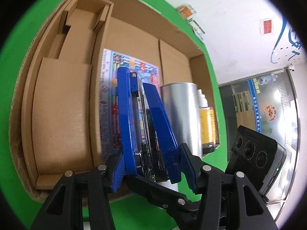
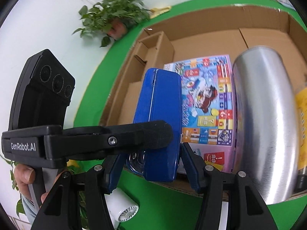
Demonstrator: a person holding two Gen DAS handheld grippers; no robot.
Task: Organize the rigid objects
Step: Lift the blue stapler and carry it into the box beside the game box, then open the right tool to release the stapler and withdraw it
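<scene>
A blue stapler sits between the fingers of both grippers, over the near edge of an open cardboard box. My left gripper is around its rear end, pads touching its sides. In the right wrist view the stapler shows its blue top, and my right gripper is around its near end; the left gripper's black body crosses in front. In the box lie a colourful board game box, a silver metal cylinder and a yellow-labelled bottle.
The box stands on a green surface and has cardboard dividers at its left end. A white cylinder with a fan-like end lies below. A potted plant stands behind.
</scene>
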